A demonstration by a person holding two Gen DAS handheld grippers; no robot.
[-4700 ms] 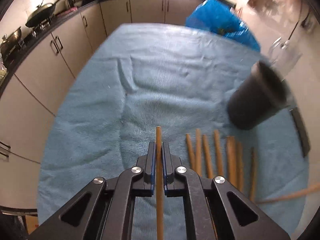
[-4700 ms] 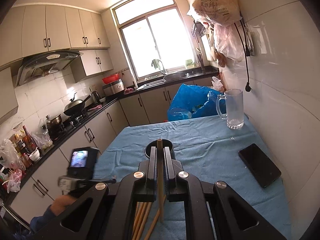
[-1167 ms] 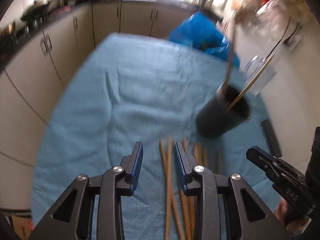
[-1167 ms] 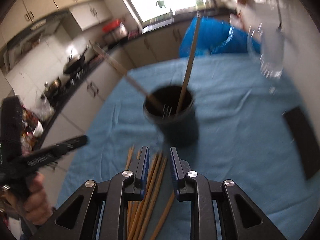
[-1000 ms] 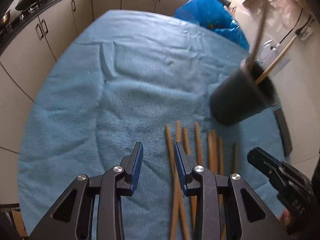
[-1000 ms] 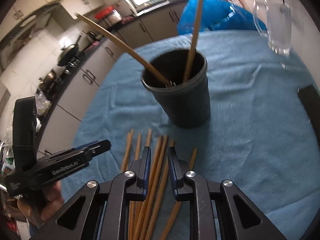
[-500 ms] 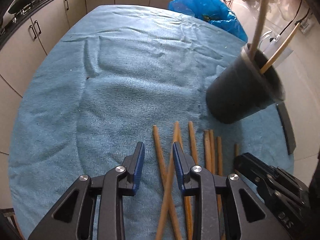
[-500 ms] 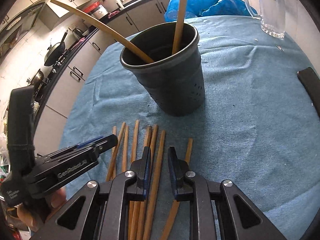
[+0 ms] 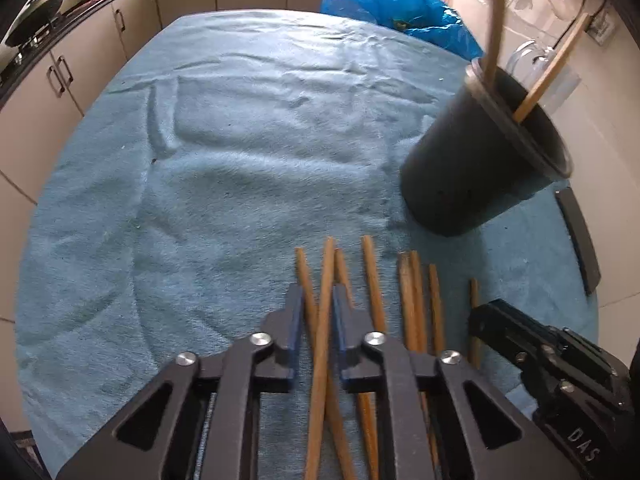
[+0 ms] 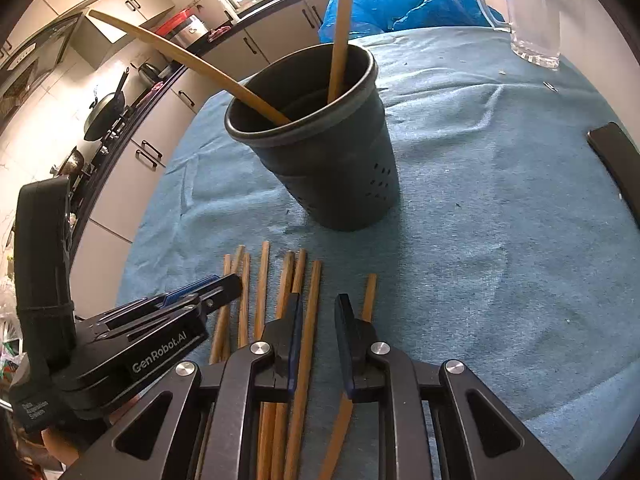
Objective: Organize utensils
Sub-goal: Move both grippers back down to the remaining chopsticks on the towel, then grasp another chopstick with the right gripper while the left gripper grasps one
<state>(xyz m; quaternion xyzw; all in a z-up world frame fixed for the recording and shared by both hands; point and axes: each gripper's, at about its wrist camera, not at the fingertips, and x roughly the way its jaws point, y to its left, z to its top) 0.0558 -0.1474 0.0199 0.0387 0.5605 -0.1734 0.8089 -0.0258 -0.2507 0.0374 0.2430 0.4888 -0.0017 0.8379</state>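
Chopsticks (image 9: 408,300) near ends: running under the left gripper (image 9: 316,320) body and off the bottom edge.
Holder (image 10: 320,152) interior: being too dark to show what the two sticks are resting on.
Phone (image 10: 618,160): being cut off by the right edge.
Glass mug (image 9: 540,64): sitting partly hidden behind the holder, blurred.

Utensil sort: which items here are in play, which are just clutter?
In play:
- loose chopsticks on the cloth
- dark utensil cup, two sticks already inside
- left gripper, shut on one chopstick
- right gripper

Clutter:
- glass mug
- blue plastic bag
- black phone
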